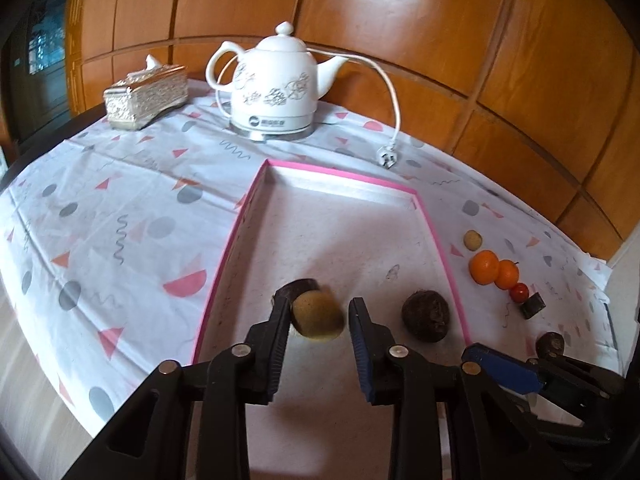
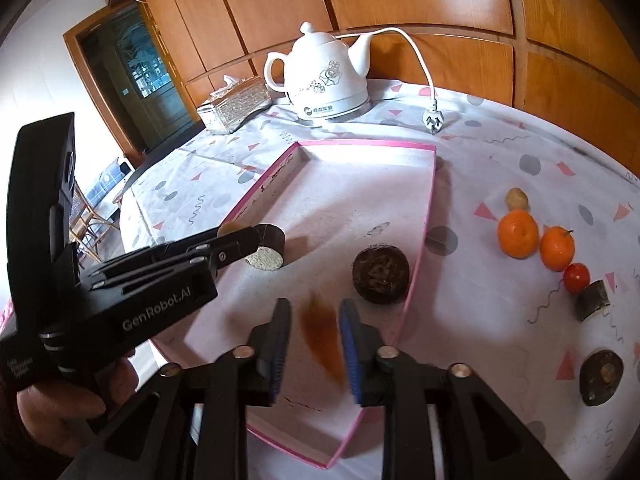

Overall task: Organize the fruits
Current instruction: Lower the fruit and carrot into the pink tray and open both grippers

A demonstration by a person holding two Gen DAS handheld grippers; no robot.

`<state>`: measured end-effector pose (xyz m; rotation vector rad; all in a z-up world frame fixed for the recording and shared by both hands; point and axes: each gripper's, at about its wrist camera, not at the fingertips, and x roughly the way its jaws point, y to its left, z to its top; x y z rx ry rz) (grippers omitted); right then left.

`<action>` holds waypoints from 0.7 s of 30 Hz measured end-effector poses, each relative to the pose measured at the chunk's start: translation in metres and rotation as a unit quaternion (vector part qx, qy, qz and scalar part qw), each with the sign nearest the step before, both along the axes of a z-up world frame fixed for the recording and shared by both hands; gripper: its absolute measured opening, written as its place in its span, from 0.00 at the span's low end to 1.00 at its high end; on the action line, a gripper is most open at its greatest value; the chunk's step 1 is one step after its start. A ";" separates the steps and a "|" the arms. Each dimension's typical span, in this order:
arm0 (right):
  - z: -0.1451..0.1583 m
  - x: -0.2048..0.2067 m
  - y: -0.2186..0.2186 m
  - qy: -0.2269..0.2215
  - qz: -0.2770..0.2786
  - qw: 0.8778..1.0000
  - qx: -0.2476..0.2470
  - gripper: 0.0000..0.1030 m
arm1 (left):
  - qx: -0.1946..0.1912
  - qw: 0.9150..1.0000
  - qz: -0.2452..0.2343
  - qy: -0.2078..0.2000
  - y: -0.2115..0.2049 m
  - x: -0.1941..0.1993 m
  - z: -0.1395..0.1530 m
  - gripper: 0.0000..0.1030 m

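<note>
A pink-rimmed tray (image 1: pixel 236 240) lies on the patterned cloth. My left gripper (image 1: pixel 319 306) is over it, jaws apart around a blurred tan fruit (image 1: pixel 318 316) that touches only the left pad. Behind it sits a dark cut piece (image 2: pixel 266 252). My right gripper (image 2: pixel 315 308) also stands open over the tray, a blurred orange-brown fruit (image 2: pixel 322 336) loose between its pads. A dark round fruit (image 2: pixel 381 272) rests in the tray. Right of the tray lie two oranges (image 2: pixel 518 234), a cherry tomato (image 2: pixel 576 277), a dark chunk (image 2: pixel 592 300), a dark fruit (image 2: pixel 601 378) and a small tan fruit (image 2: pixel 517 199).
A white kettle (image 1: pixel 276 88) with its cord and plug (image 1: pixel 387 158) stands at the back, a tissue box (image 1: pixel 146 96) to its left. Wooden panels close the far side. The table edge drops away on the left (image 1: pixel 24 280). A hand (image 2: pixel 60 404) holds the left gripper.
</note>
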<state>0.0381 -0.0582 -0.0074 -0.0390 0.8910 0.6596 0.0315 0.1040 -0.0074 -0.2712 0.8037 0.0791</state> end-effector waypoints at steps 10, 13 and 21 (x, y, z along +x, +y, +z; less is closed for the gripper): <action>-0.001 -0.006 -0.010 -0.014 -0.035 0.999 -0.009 0.33 | 0.015 1.000 -0.002 -0.015 -0.008 -0.008 0.007 0.38; 0.002 -0.007 -0.018 -0.020 -0.050 0.999 -0.008 0.33 | 0.019 1.000 -0.012 -0.020 -0.014 -0.010 0.009 0.38; 0.003 -0.007 -0.047 -0.029 -0.098 0.995 -0.016 0.33 | 0.024 0.999 -0.039 -0.025 -0.030 -0.012 0.014 0.39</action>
